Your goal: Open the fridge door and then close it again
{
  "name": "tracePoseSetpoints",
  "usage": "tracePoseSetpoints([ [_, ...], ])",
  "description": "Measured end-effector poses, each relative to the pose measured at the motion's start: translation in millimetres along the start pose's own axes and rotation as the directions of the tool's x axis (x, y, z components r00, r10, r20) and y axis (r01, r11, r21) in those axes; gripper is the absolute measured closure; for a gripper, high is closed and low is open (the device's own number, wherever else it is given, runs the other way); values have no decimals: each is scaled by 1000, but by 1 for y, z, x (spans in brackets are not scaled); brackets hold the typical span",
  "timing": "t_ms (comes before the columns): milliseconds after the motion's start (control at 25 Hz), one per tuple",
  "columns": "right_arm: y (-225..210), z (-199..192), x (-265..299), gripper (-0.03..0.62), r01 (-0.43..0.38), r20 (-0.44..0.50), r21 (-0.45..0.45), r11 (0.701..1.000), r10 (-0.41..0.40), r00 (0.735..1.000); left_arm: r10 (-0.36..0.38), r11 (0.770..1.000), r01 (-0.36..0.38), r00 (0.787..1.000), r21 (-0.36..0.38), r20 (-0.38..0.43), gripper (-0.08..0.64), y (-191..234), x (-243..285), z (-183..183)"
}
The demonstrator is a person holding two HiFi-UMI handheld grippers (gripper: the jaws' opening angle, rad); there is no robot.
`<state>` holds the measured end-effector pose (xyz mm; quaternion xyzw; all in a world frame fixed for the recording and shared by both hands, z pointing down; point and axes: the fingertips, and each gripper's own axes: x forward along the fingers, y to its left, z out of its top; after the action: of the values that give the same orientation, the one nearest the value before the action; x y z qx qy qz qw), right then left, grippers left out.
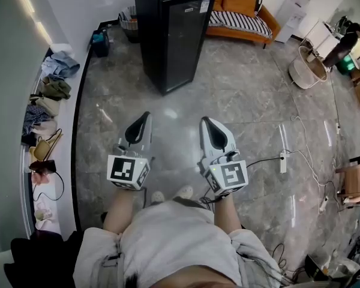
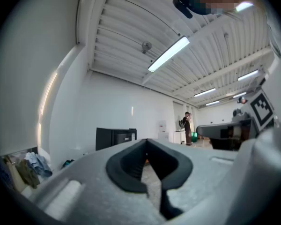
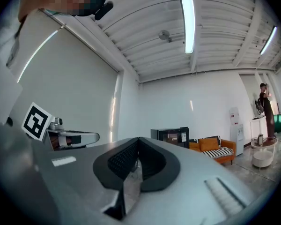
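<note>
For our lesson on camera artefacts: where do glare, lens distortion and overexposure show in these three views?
Head view: bright reflections streak the polished floor, and the room's edges bow. Left gripper view: fisheye curves the ribbed ceiling, with black corners. Right gripper view: same round vignette, and the ceiling lamp is blown out white.

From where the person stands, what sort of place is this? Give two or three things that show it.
Probably a workshop or test studio, not a home kitchen: a black fridge stands alone on a polished stone floor, an orange sofa sits behind it, and a power strip lies loose.
</note>
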<state>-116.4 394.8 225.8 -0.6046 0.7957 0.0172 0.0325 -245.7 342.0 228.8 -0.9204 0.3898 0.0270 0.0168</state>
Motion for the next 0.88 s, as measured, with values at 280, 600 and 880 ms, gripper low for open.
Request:
tracePoseSetpoints([
  [280, -29, -5, 12, 590, -30, 15, 31, 999, 30, 999, 26, 1000, -26, 1000, 9, 3, 558, -9, 27, -3],
  [600, -65, -13, 16, 589, -72, 24, 34, 997, 71, 997, 78, 997, -78, 997, 12, 4, 558, -25, 51, -13],
  [880, -88, -18, 42, 591, -85, 26, 59, 995, 83, 996, 67, 997, -66, 998, 29, -6, 558, -18, 86, -16],
])
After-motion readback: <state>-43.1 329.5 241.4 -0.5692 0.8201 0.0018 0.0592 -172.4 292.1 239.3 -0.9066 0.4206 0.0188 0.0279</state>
